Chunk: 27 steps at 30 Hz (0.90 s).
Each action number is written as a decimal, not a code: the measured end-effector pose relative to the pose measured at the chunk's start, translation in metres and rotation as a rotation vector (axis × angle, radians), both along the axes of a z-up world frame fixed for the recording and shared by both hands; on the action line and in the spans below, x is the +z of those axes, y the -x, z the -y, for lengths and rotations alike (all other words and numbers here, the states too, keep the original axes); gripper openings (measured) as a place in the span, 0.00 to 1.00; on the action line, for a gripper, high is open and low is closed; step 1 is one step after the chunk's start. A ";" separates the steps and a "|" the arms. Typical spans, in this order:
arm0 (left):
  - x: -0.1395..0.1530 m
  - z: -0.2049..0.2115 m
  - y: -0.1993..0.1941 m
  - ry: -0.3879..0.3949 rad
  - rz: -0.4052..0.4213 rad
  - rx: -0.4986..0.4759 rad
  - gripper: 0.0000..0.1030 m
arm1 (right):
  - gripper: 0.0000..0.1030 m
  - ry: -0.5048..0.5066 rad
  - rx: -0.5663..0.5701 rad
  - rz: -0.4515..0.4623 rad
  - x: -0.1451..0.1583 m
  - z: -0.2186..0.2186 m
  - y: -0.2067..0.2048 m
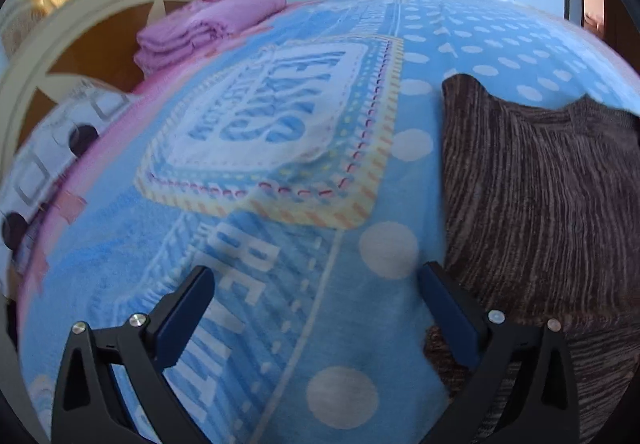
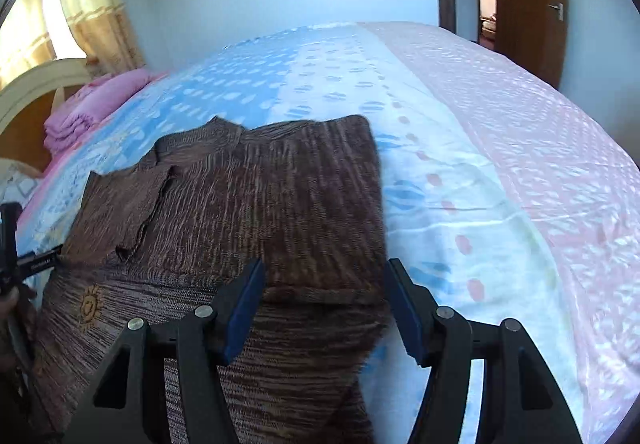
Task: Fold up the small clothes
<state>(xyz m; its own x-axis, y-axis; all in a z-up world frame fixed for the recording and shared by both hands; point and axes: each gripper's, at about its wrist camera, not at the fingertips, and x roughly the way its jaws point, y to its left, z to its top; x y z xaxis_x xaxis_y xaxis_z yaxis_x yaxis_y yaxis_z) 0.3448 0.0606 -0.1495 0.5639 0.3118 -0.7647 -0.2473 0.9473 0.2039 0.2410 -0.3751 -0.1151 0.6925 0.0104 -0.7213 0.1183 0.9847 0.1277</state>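
Observation:
A brown streaked knit garment (image 2: 260, 204) lies partly folded on the bed, with a gold sun emblem (image 2: 91, 306) on its lower layer. My right gripper (image 2: 326, 286) hovers over the garment's near right corner. Its blue pads (image 2: 244, 308) stand apart and the folded edge lies between them, unpressed. In the left wrist view the same garment (image 1: 540, 184) fills the right side. My left gripper (image 1: 316, 284) is open over the blue dotted blanket (image 1: 280, 244), its right finger at the garment's left edge. A black part of the left gripper (image 2: 36, 264) shows at the far left.
A stack of folded pink cloth (image 1: 200, 32) sits by the cream headboard (image 1: 60, 44). A white pillow with dark spots (image 1: 60, 148) lies at the left. The pink and white bedspread (image 2: 520, 164) stretches right toward a brown door (image 2: 528, 4).

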 end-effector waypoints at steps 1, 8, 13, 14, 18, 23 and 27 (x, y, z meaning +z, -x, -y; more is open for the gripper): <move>0.001 0.000 0.001 0.004 0.005 0.004 1.00 | 0.60 -0.006 0.000 0.011 0.007 0.000 0.004; 0.043 -0.012 0.014 0.142 0.140 0.033 1.00 | 0.61 -0.004 0.019 0.074 0.025 -0.006 0.027; 0.046 0.027 -0.021 0.059 0.108 -0.074 1.00 | 0.61 -0.001 0.043 0.041 0.010 -0.017 0.025; 0.042 0.033 -0.028 0.040 0.094 -0.082 1.00 | 0.61 0.002 0.050 0.038 0.008 -0.019 0.026; 0.011 0.050 -0.051 -0.146 -0.004 -0.051 1.00 | 0.61 0.010 0.058 0.020 0.000 -0.019 0.026; 0.002 0.017 -0.050 -0.016 -0.006 -0.003 1.00 | 0.61 -0.007 0.035 0.025 0.004 -0.012 0.031; 0.002 0.015 -0.045 -0.033 0.003 0.007 1.00 | 0.61 -0.008 0.031 0.031 0.010 -0.011 0.041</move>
<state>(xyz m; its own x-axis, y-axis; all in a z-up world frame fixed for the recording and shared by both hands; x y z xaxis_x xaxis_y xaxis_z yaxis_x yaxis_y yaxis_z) 0.3901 0.0454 -0.1477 0.5639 0.3409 -0.7522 -0.2544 0.9382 0.2345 0.1998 -0.3640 -0.1056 0.7138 0.0380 -0.6994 0.0833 0.9868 0.1387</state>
